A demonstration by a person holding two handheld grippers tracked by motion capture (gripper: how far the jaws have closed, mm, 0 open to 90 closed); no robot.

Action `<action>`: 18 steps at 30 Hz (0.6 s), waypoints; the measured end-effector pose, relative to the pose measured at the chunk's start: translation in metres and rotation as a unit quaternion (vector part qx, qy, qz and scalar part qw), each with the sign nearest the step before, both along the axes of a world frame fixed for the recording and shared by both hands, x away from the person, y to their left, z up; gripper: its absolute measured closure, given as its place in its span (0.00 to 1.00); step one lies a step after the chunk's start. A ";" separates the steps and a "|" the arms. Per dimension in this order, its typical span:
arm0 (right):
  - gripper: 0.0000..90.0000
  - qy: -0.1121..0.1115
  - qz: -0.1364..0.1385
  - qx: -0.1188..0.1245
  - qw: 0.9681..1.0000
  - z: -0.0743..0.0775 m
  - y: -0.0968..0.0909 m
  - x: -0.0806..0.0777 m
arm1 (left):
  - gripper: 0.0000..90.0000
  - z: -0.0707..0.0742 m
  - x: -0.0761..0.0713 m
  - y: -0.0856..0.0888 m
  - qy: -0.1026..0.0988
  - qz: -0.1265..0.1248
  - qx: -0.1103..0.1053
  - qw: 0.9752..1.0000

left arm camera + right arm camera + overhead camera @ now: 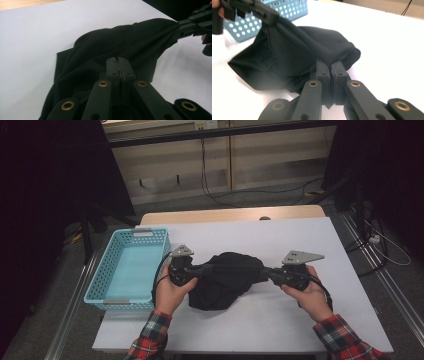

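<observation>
Left gripper clamping together on the black cloth at its left edge; right gripper pinching the opposite edge. Cloth sagging onto the white table between them. Blue basket sitting left, interior visible from the high view.

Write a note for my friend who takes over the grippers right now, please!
Left gripper: shut on the black cloth, pinching its left end.
Right gripper: shut on the cloth's right end.
The cloth hangs bunched between the two grippers, its lower part resting on the white table.
The blue basket stands at the table's left edge, with nothing seen in it.
Done: both ends gripped.
Left: probably spread or fold the cloth, perhaps put it in the basket; keep both grips tight.
</observation>
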State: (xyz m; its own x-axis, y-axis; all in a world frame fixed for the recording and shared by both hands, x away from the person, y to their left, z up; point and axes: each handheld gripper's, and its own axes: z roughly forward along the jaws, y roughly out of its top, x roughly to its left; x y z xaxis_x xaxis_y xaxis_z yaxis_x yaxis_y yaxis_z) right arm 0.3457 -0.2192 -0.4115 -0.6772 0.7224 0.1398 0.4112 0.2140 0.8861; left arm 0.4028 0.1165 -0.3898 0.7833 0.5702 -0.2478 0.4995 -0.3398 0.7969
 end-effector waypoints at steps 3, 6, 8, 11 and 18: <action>0.97 -0.001 -0.004 -0.001 1.000 0.000 -0.003 0.000 | 0.98 -0.001 0.002 -0.002 -0.001 0.004 0.001 1.000; 0.97 -0.001 -0.015 0.004 1.000 -0.003 -0.001 0.005 | 0.99 -0.004 0.006 0.001 0.009 0.009 -0.005 1.000; 0.97 0.002 -0.022 0.013 1.000 -0.008 0.003 0.010 | 0.98 -0.005 0.008 0.002 0.014 0.016 -0.003 1.000; 0.97 0.009 -0.026 0.002 1.000 -0.014 0.013 0.021 | 0.98 -0.004 0.011 0.007 0.007 0.029 0.003 1.000; 0.96 0.011 -0.013 0.008 1.000 -0.015 0.022 0.031 | 0.98 -0.011 0.014 0.019 0.006 0.048 0.011 0.999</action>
State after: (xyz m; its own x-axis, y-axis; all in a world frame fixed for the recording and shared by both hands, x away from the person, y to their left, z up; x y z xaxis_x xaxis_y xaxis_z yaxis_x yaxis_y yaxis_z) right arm 0.3763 -0.1974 -0.4270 -0.6547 0.7376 0.1653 0.4352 0.1890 0.8803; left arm 0.4170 0.1356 -0.4005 0.7220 0.6473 -0.2442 0.5403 -0.3071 0.7834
